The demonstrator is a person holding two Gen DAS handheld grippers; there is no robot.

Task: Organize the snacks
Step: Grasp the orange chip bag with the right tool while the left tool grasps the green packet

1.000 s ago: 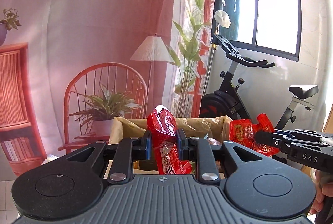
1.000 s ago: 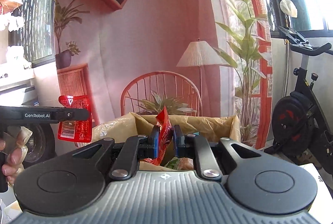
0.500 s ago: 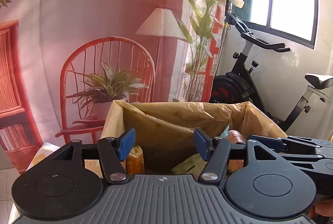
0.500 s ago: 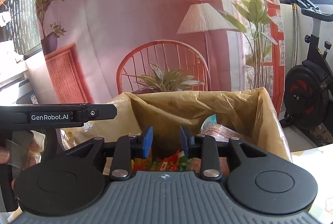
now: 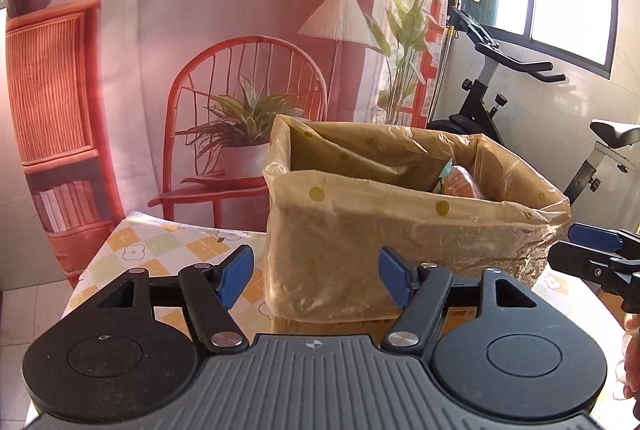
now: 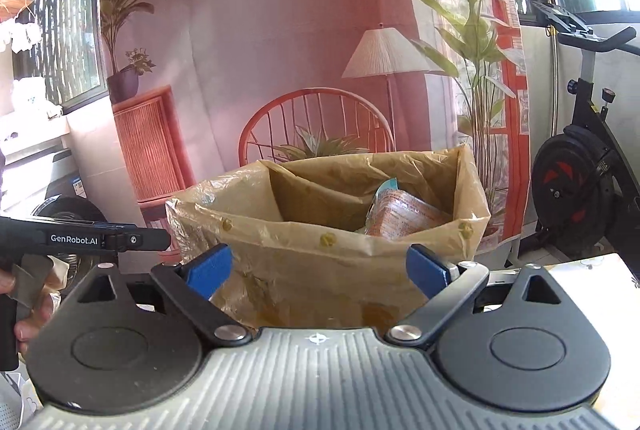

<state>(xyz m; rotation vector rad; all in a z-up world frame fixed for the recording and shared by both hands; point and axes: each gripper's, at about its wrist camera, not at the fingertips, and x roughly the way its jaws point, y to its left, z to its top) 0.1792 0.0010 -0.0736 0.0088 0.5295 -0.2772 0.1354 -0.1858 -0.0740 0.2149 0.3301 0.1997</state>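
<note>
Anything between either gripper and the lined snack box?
Nothing visible. The left gripper and right gripper, jaws opening and empty, face the bag-lined box directly; only bare tablecloth lies before it.

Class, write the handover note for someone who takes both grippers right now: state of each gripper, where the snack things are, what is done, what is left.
Left gripper: jaws opening, nothing between the pads.
Right gripper: jaws opening wide, nothing between the pads.
Both face the near side of the lined box, which stands on the checked tablecloth.
Snacks: an orange packet with other packets beside it lies inside the box, toward its right end.
Done: some snacks are in the box; neither gripper carries anything.
Left: no loose snacks show in either view, so look around the table before the next pick.
</note>
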